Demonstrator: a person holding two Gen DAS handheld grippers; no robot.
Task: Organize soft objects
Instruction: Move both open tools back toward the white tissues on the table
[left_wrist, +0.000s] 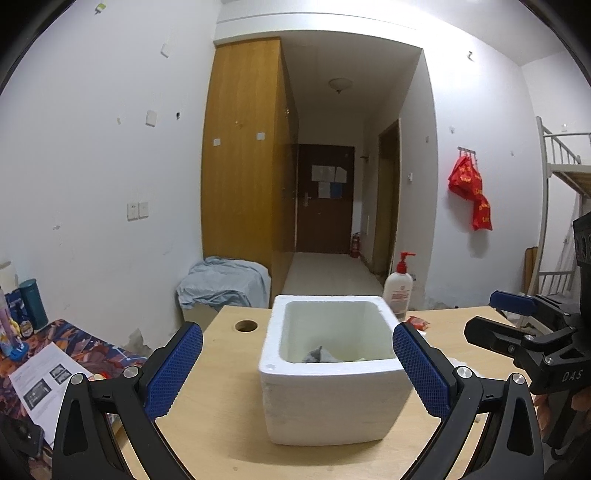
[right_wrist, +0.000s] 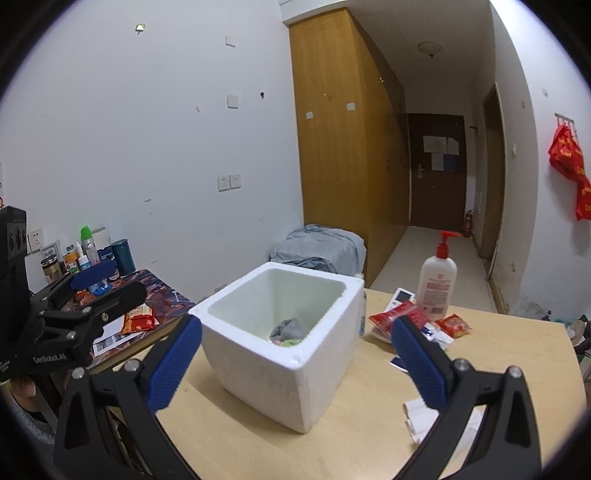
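Both jaws spread, empty: left gripper, right gripper. Grey cloth sits in the foam box; next, I'd reach wide, low.

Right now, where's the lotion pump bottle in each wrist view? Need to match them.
Left wrist: lotion pump bottle stands right of centre, just behind the white foam box's far right corner.
Right wrist: the bottle stands right of centre, past the box, with red snack packets at its base.
Shared landmark: the wooden wardrobe.
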